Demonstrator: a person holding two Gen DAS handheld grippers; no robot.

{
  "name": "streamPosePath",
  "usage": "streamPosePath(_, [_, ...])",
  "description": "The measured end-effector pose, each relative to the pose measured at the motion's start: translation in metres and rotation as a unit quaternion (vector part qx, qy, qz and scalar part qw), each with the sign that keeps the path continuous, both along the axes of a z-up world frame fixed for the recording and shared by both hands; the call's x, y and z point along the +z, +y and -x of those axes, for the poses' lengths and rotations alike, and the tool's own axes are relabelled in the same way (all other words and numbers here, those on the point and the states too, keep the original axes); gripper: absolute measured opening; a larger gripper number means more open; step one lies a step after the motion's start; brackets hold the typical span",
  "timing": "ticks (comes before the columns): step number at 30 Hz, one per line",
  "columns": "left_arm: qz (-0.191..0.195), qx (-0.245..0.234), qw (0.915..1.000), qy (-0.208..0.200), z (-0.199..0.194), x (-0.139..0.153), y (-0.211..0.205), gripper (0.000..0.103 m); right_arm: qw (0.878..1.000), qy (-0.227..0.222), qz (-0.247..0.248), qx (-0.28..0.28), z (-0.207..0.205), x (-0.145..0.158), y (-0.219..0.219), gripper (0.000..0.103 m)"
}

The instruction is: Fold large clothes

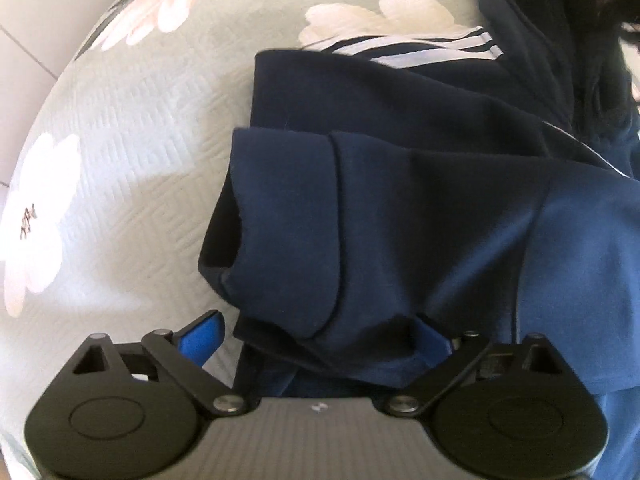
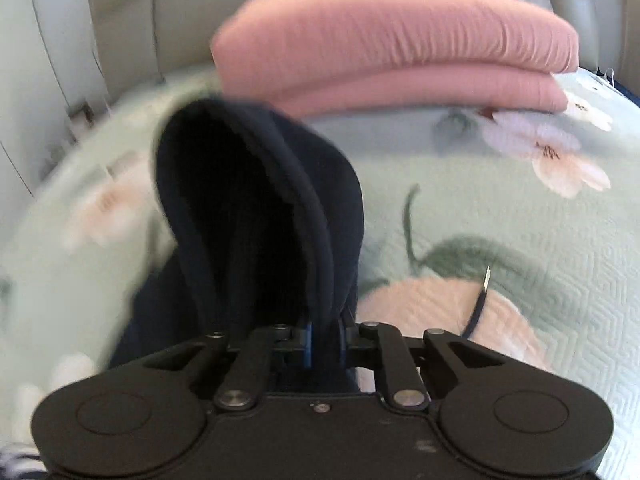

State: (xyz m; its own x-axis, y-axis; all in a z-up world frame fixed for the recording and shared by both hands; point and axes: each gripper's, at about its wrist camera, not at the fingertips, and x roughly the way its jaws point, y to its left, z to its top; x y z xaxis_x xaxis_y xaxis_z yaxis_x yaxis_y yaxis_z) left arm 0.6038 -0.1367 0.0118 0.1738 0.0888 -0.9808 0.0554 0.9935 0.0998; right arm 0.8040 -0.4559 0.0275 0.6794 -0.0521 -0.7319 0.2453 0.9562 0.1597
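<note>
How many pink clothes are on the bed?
1: a folded pink garment lies at the far end of the flowery bedspread, beyond the dark blue hoodie. Others may be hidden outside the views.

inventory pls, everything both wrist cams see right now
navy garment: 1, dark blue with white stripes, on the bedspread, a fold of it pinched in the right gripper
pink garment: 1, pink, folded, far end of the bedspread
bedspread: 1, pale green with flowers, under everything
padded headboard: 1, beige, behind the pink garment
left gripper: 1, black with blue pads, open over the navy cuff
right gripper: 1, black, shut on navy cloth
</note>
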Motion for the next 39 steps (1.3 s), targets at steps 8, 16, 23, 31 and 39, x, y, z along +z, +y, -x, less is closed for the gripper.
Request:
streamPosePath(8, [-0.025, 0.003, 0.9997, -0.008, 0.0, 0.042, 0.003, 0.095, 0.978, -0.116, -0.081, 0.152, 0.093, 0.086, 0.011, 0.016])
streamPosePath(16, [-0.019, 0.016, 0.9996, -0.012, -0.002, 0.083, 0.012, 0.095, 0.932, -0.051, -0.029, 0.358, 0.233, 0.095, 0.068, 0.016])
streamPosePath(23, [-0.03, -0.008, 0.9995, -0.009, 0.001, 0.086, 0.013, 0.095, 0.966, 0.066, -0.04, 0.246, 0.223, 0.067, 0.047, 0.056])
streamPosePath(31, [-0.019, -0.012, 0.9997, 0.0, 0.004, 0.087, 0.013, 0.094, 0.989, 0.071, 0.03, 0.129, 0.152, 0.13, 0.018, 0.081])
streamPosePath(39, [-0.02, -0.019, 0.9996, -0.005, 0.003, 0.087, 0.007, 0.094, 0.989, 0.016, 0.126, 0.075, 0.102, 0.165, -0.007, 0.102])
